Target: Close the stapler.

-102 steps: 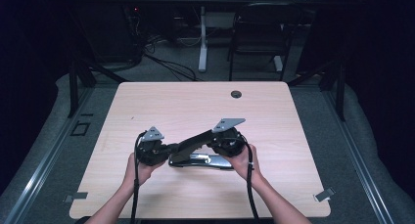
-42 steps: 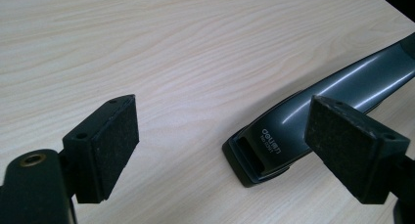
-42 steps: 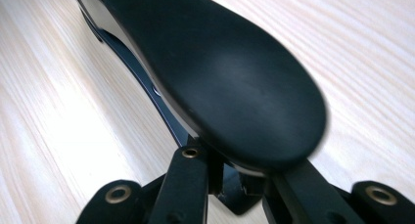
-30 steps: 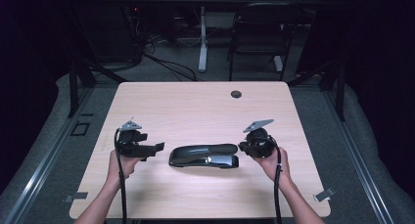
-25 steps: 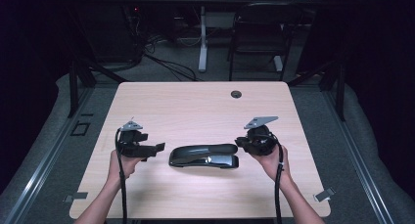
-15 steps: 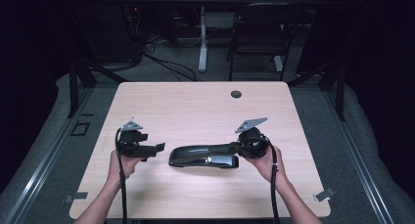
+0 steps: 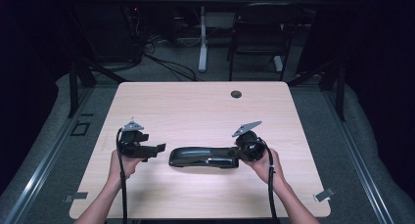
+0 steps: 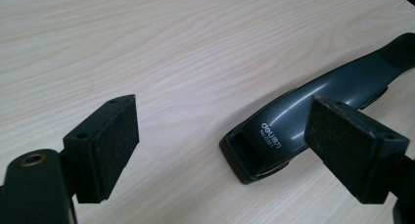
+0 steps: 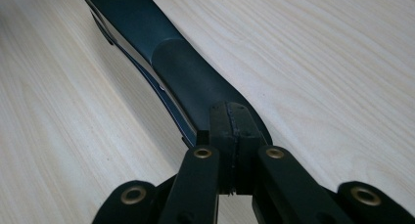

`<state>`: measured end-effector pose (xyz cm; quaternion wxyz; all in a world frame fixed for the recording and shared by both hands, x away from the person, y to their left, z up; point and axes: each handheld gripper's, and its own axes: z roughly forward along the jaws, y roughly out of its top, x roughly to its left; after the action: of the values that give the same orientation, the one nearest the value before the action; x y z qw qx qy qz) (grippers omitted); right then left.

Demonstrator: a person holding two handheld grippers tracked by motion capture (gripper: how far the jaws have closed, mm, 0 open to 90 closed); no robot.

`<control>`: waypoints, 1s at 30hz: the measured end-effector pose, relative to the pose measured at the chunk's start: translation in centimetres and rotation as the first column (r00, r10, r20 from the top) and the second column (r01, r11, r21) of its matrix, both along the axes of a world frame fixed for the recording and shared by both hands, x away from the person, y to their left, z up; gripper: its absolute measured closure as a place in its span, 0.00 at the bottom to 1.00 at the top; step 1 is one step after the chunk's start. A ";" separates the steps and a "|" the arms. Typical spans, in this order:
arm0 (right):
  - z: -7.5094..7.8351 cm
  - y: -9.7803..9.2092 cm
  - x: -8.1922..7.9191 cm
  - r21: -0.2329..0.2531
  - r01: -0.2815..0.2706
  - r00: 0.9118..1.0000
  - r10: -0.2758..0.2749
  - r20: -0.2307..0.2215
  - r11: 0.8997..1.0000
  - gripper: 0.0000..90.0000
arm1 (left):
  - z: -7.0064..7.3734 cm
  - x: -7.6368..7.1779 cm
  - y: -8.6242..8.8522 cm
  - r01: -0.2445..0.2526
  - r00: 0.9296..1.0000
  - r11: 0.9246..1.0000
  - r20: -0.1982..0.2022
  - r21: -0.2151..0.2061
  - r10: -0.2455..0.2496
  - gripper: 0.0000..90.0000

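Note:
A long black stapler (image 7: 203, 157) lies flat on the wooden table (image 7: 195, 106), near the front middle. My left gripper (image 7: 160, 149) is open, just left of the stapler's left end and not touching it. In the left gripper view the stapler's branded end (image 8: 293, 121) lies ahead between the wide-apart pads (image 8: 115, 136). My right gripper (image 7: 237, 153) is at the stapler's right end. In the right gripper view its jaws (image 9: 234, 121) are closed pad to pad with nothing between them, sitting over the tip of the stapler's dark handle (image 9: 147, 33).
A small round cable hole (image 7: 236, 94) sits near the table's far edge. Behind the table stand a chair (image 7: 259, 33) and a desk leg (image 7: 202, 38) with cables on the floor. A clamp (image 7: 324, 194) sticks out at the front right corner.
My right gripper has moved left from beside the stapler to its right end over the last second. The left gripper has stayed put, after both pulled away from the stapler earlier.

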<state>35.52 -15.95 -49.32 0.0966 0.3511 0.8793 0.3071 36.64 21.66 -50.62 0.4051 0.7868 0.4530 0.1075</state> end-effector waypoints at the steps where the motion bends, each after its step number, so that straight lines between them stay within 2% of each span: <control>1: 0.0 0.0 0.0 0.006 -0.001 1.000 0.001 0.001 1.000 1.00 | 0.0 0.0 0.0 -0.002 1.000 1.000 0.000 -0.001 0.002 0.15; 6: 0.0 0.0 0.1 0.006 -0.004 1.000 0.004 -0.003 1.000 1.00 | 0.0 0.1 0.1 0.008 1.000 1.000 -0.011 -0.005 -0.008 0.15; 15: -0.1 -0.3 0.3 0.041 0.005 1.000 -0.003 -0.030 0.999 1.00 | 0.0 0.0 0.0 0.006 1.000 1.000 -0.016 -0.003 -0.006 0.15; 21: -0.2 -0.4 0.3 0.043 0.007 0.999 -0.006 -0.032 0.999 1.00 | 0.0 0.0 0.0 0.008 1.000 1.000 -0.016 -0.001 -0.008 0.15; 23: -0.4 -0.2 0.3 0.024 0.009 0.999 -0.008 -0.035 1.000 1.00 | 0.0 0.0 0.0 0.006 1.000 1.000 -0.014 -0.002 -0.006 0.15; 26: -0.3 -0.3 0.3 0.038 0.010 0.999 -0.008 -0.042 0.999 1.00 | 0.0 0.0 0.0 0.006 1.000 1.000 -0.014 -0.001 -0.006 0.15; 30: -0.3 -0.2 0.3 0.023 0.009 0.999 -0.008 -0.033 1.000 1.00 | 0.0 0.0 0.0 0.007 1.000 1.000 -0.014 -0.001 -0.007 0.15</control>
<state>35.79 -16.16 -49.61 0.0793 0.3610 0.8757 0.3108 36.69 21.71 -50.61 0.4026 0.7891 0.4530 0.1002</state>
